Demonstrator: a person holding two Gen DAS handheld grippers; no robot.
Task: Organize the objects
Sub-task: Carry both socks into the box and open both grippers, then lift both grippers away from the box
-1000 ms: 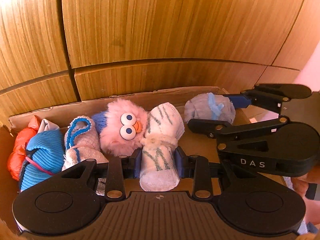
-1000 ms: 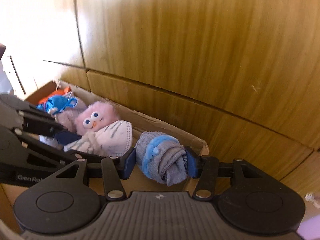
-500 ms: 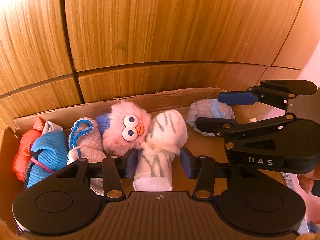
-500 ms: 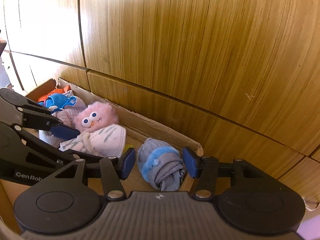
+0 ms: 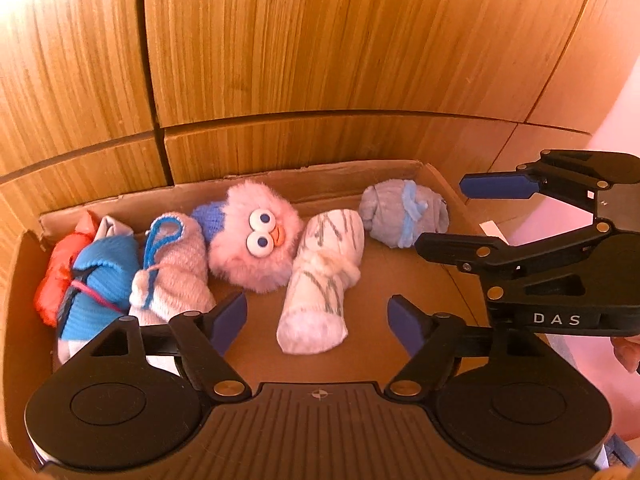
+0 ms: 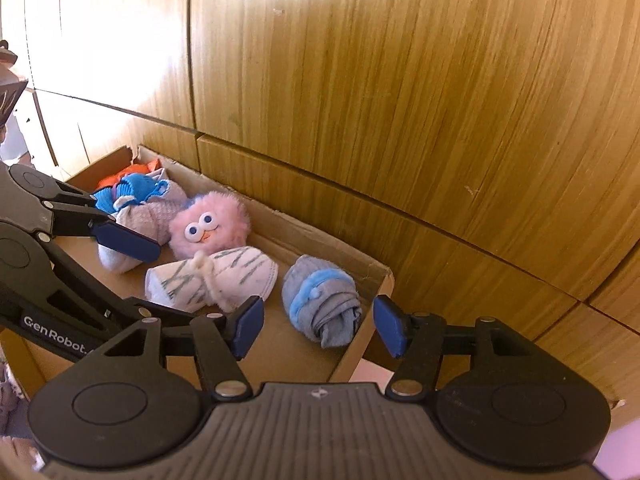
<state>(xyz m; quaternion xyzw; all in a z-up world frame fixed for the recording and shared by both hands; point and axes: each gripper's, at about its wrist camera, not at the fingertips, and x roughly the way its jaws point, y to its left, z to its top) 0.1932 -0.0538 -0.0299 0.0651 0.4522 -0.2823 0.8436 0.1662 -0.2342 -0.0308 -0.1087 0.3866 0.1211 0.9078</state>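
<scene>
Both grippers, left [image 5: 318,318] & right [image 6: 318,326], are released, empty. Your grey sock roll [image 6: 322,300] sits near the cardboard box's [image 6: 352,360] right edge; snag it lifting out and it'll tip over.

The right gripper [image 6: 318,326] hangs with its blue-padded fingers [image 6: 388,330] spread wide and nothing between them, over the near end of a cardboard box [image 6: 372,270] set against wood-grain panels [image 6: 400,100]. Inside lie a grey roll with a blue band [image 6: 320,300], a white grey-streaked roll [image 6: 216,280], a pink fuzzy toy with googly eyes [image 6: 208,230] and more bundles behind. The left gripper [image 6: 126,240], also apart, reaches in from the left.
</scene>
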